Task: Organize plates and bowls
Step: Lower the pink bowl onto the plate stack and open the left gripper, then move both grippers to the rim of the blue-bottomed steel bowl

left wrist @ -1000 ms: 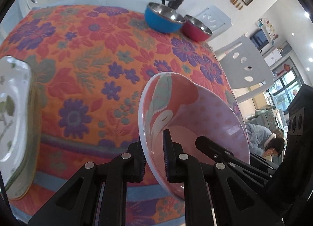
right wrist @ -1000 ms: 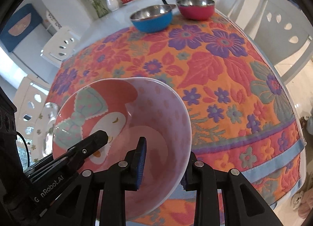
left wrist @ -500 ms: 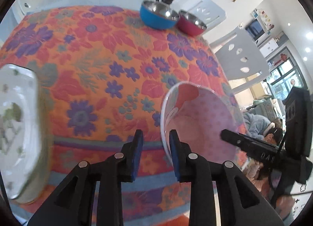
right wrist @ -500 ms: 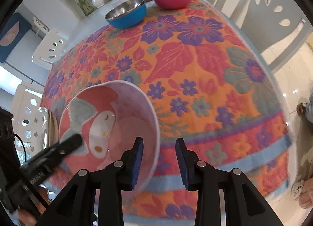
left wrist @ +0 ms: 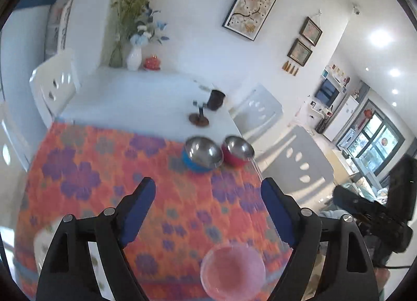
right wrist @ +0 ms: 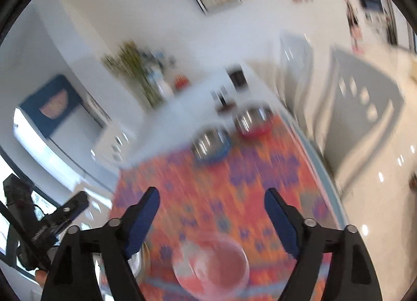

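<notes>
Three bowls were on the table: one pink bowl [left wrist: 232, 271] with a pale rim sat upright near the front edge of the floral cloth [left wrist: 104, 170], and at the far end a blue bowl [left wrist: 202, 155] and a red bowl [left wrist: 237, 151], both steel-lined, stood side by side and just touching. One white plate [left wrist: 45, 243] with a leaf print lay at the left front of the cloth, half hidden behind the tool and blurred. Two sets of tongs were in view. The left tongs [left wrist: 208, 212] were opening, their blue pads wide apart with nothing between them, above the pink bowl and clear of it. The right tongs [right wrist: 212, 216] were likewise opening, empty, above the same pink bowl [right wrist: 211, 265], which showed low between the two arms; the whole right view was smeared by motion. The orange cloth with purple flowers covered the near part of a white table [left wrist: 135, 97]; on its bare far part stood one dark cup [left wrist: 216, 99], one small black stand [left wrist: 199, 117], one white vase [left wrist: 134, 57] with flowers and one small red object [left wrist: 152, 62]. White chairs [left wrist: 52, 84] with cut-out backs ringed the table. Three framed pictures [left wrist: 255, 1] hung on the white wall, and a window showed at far right.
</notes>
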Available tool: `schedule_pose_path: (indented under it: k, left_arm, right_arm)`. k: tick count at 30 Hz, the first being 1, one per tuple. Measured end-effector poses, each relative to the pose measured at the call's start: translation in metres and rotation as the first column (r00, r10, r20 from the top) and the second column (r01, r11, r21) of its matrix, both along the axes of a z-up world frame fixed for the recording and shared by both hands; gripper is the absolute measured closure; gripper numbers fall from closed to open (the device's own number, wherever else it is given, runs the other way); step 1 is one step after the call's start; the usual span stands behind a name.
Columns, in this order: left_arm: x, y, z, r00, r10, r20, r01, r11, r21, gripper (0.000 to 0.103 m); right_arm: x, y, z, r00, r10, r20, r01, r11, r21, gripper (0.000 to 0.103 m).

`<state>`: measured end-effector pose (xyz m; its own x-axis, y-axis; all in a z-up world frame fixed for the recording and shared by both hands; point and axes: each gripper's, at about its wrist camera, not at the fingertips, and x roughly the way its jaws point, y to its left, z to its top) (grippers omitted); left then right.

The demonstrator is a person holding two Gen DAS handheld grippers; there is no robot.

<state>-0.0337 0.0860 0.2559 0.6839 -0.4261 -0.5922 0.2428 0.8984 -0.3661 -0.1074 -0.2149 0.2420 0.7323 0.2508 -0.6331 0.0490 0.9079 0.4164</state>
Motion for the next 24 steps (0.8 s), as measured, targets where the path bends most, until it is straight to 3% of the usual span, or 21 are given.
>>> schedule_pose_path:
  k: [4, 7, 8, 10, 14, 18, 24]
  left_arm:
    - [0.053, -0.013, -0.003, 1.000, -0.009, -0.006, 0.009, 1.000, -0.004, 0.021]
    - [0.099, -0.029, -0.022, 0.999, -0.026, -0.037, 0.026, 1.000, 0.014, 0.022]
    - [0.110, -0.033, -0.029, 0.998, -0.026, -0.053, 0.027, 0.999, 0.024, 0.023]
    - [0.143, -0.045, -0.053, 0.991, -0.059, -0.120, 0.062, 0.998, 0.028, 0.041]
    - [0.197, -0.065, -0.105, 0.971, -0.073, -0.229, 0.084, 0.996, 0.039, 0.049]
    - [0.235, -0.074, -0.152, 0.938, -0.095, -0.334, 0.115, 0.993, 0.039, 0.067]
    - [0.270, -0.082, -0.193, 0.905, -0.114, -0.409, 0.131, 0.991, 0.014, 0.068]
  right_arm:
    - [0.039, 0.015, 0.012, 0.998, 0.002, 0.060, 0.003, 0.997, -0.081, 0.017]
    - [0.085, 0.023, -0.004, 1.000, 0.000, 0.008, 0.001, 0.992, -0.129, 0.015]
    - [0.101, 0.024, -0.013, 1.000, 0.004, -0.015, -0.006, 0.992, -0.124, 0.015]
    - [0.132, 0.025, -0.033, 0.998, 0.007, -0.066, -0.014, 0.994, -0.107, 0.015]
    - [0.193, 0.025, -0.087, 0.980, 0.043, -0.193, -0.055, 0.997, -0.055, 0.015]
    - [0.234, 0.034, -0.138, 0.944, 0.125, -0.305, -0.131, 0.991, -0.001, 0.016]
    - [0.275, 0.030, -0.188, 0.924, 0.141, -0.357, -0.122, 0.990, 0.075, 0.025]
